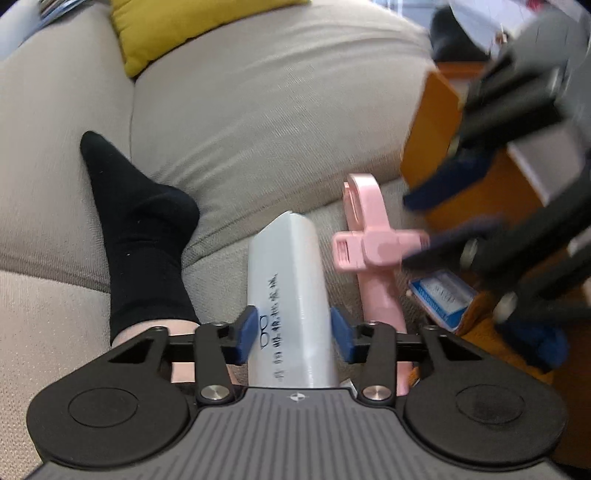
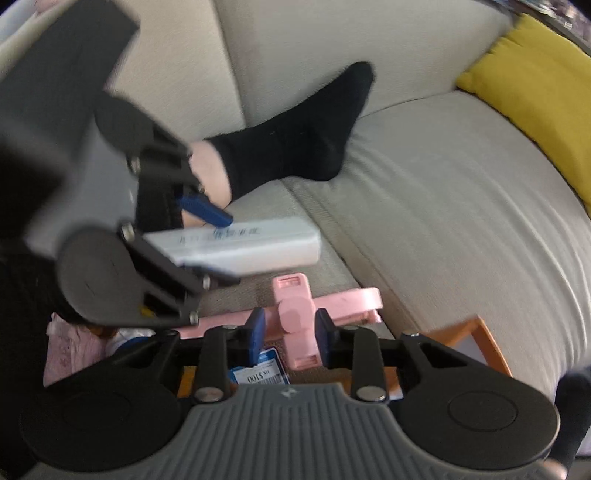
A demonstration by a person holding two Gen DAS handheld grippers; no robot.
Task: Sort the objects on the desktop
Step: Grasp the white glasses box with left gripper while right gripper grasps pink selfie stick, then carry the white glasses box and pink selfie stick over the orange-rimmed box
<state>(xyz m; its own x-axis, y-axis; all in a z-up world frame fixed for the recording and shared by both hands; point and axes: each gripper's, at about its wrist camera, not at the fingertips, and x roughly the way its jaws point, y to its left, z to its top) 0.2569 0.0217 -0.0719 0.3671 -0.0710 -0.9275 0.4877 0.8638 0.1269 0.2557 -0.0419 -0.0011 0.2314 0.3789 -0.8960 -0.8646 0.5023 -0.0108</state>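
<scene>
My left gripper (image 1: 293, 338) is shut on a white glasses case (image 1: 288, 295) with dark writing, held up over the sofa edge. In the right wrist view the left gripper (image 2: 218, 245) and the case (image 2: 240, 243) show at the left. My right gripper (image 2: 290, 336) has its blue pads on either side of the cross-piece of a pink phone holder (image 2: 295, 317); it looks shut on it. In the left wrist view the right gripper (image 1: 413, 236) is blurred, touching the pink holder (image 1: 373, 251) from the right.
A grey sofa (image 1: 258, 110) fills the background, with a yellow cushion (image 1: 166, 26) and a person's foot in a black sock (image 1: 144, 236). An orange wooden tray (image 1: 432, 129) and a blue-white card (image 1: 441, 295) lie to the right. Pink cloth (image 2: 70, 350) lies at lower left.
</scene>
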